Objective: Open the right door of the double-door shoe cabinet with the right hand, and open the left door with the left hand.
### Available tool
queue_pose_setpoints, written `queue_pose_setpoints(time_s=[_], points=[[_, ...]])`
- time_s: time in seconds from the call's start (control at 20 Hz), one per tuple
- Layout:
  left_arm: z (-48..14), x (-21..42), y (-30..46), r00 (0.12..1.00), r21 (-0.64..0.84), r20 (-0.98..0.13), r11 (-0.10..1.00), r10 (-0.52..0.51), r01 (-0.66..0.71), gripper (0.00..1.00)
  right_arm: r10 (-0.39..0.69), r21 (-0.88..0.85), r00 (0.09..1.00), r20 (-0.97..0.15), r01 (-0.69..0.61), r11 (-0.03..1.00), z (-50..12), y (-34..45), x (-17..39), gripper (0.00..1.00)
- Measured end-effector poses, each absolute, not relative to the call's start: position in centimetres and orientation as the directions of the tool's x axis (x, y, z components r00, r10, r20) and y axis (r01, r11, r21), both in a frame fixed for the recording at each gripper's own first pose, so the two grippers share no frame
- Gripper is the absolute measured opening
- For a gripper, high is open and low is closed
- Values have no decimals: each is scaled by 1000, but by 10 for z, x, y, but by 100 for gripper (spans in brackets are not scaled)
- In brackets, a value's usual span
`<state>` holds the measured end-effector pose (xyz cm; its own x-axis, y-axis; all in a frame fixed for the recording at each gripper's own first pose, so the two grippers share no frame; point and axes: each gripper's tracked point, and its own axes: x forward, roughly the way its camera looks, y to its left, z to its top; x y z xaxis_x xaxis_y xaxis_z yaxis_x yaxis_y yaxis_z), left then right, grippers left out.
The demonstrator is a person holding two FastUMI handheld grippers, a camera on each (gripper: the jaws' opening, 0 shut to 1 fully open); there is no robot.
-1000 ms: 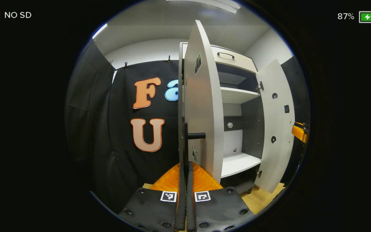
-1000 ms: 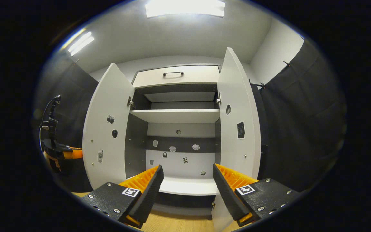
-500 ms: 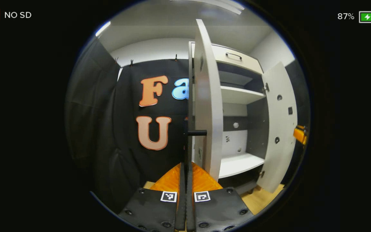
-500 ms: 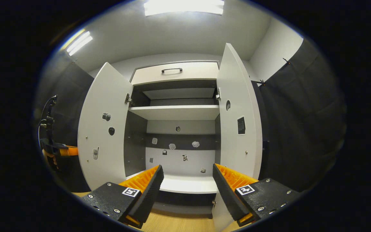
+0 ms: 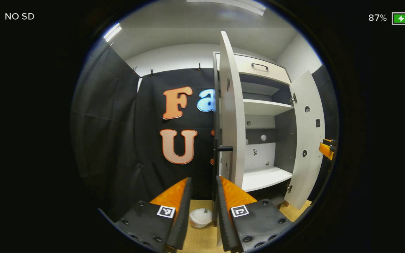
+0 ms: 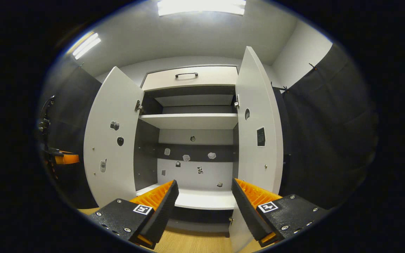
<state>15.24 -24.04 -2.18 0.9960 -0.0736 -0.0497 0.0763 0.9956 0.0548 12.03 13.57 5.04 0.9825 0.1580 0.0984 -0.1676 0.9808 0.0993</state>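
The white shoe cabinet [image 6: 192, 121] stands with both doors swung wide. In the left gripper view the left door [image 5: 231, 112] is seen edge-on, its black handle [image 5: 225, 148] sticking out just above my left gripper [image 5: 202, 207]. That gripper is open with nothing between its fingers, and its right finger [image 5: 223, 214] lies close beside the door's lower edge. The right door [image 5: 306, 140] hangs open farther right. In the right gripper view my right gripper [image 6: 204, 203] is open and faces the shelves between the left door [image 6: 113, 140] and right door [image 6: 258, 133].
A drawer with a dark handle [image 6: 186, 75] tops the cabinet. A white bowl-like object [image 5: 200, 218] sits on the wooden floor below the left gripper. Black cloth walls hang on both sides. The other gripper shows as an orange shape [image 6: 63, 159] left of the left door.
My left gripper has gone from shut on the left door's handle to open and has drawn back a little. The left door stands slightly wider. The right gripper has barely moved.
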Motion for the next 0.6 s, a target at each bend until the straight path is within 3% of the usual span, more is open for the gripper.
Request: queue_pose_setpoints(time_s=[0.6], points=[[-7,153,-239,998,73,14,995,-62,61,75,71,91,992,104,-81,993,55,77,109,93]])
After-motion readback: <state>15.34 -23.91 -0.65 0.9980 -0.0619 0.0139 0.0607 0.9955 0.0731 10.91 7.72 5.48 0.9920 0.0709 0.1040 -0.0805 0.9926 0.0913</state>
